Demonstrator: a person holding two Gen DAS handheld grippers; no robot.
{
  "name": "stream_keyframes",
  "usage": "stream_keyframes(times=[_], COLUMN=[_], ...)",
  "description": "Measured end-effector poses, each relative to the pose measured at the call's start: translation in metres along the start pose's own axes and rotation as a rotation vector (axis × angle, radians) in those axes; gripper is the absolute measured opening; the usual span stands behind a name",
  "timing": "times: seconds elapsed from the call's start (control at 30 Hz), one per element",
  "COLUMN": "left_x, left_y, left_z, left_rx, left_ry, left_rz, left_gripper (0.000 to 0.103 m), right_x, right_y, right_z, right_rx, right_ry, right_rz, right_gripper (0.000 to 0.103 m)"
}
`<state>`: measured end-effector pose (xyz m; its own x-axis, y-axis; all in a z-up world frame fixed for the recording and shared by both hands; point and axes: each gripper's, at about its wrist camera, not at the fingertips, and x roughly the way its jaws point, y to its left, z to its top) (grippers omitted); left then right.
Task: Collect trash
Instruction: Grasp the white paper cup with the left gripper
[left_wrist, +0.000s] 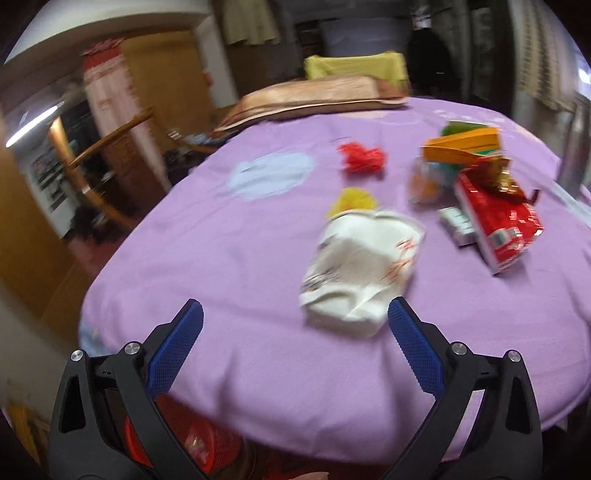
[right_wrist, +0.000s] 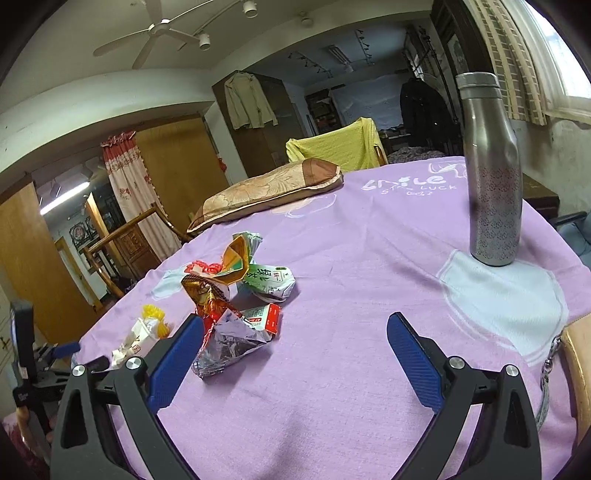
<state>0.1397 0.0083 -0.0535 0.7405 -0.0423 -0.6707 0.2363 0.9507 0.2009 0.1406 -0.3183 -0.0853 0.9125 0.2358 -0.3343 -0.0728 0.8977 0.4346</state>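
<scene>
Trash scattered over worktop (left_wrist: 240, 258) draped in purple cloth. Left tool (left_wrist: 295, 321) released, jaws spread wide, empty, poised above near edge. White crumpled wrapper (left_wrist: 358, 273) directly ahead and slightly right of tool axis, lower corner just beside right blue pad (left_wrist: 413, 350); long axis running roughly away from tool, tilted a little rightward. Yellow scrap (left_wrist: 352, 199) touching wrapper's far end; red scrap (left_wrist: 362, 157) farther off. Red packet (left_wrist: 498, 221) and orange carton (left_wrist: 461, 146) heaped well to right. Right tool (right_wrist: 295, 325) likewise released and empty, silver-lined packet (right_wrist: 232, 343) just beside its left pad (right_wrist: 177, 362). Judged: left tool nearer to white wrapper, small rightward shift needed before closing; red bin (left_wrist: 184, 443) visible below worktop edge, under left tool.
</scene>
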Motion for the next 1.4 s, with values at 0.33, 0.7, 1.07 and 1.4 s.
stream_keyframes(times=[0.33, 0.7, 1.07, 1.4], left_x=[0.068, 0.045, -0.001, 0.000], left_y=[-0.035, -0.030, -0.017, -0.034], left_z=[0.022, 0.028, 0.081, 0.051], left_rx=[0.082, 0.090, 0.126, -0.011], left_ry=[0.130, 0.088, 0.065, -0.027], left_rz=[-0.177, -0.223, -0.171, -0.147], left_gripper=[0.096, 0.077, 0.072, 0.093], right_x=[0.007, 0.004, -0.003, -0.003], right_y=[0.002, 0.005, 0.008, 0.012], right_z=[0.001, -0.001, -0.003, -0.004], right_rx=[-0.005, -0.020, -0.035, -0.055], right_ry=[0.037, 0.028, 0.000, 0.003], right_rz=[0.021, 0.040, 0.036, 0.038], right_gripper=[0.097, 0.097, 0.097, 0.097])
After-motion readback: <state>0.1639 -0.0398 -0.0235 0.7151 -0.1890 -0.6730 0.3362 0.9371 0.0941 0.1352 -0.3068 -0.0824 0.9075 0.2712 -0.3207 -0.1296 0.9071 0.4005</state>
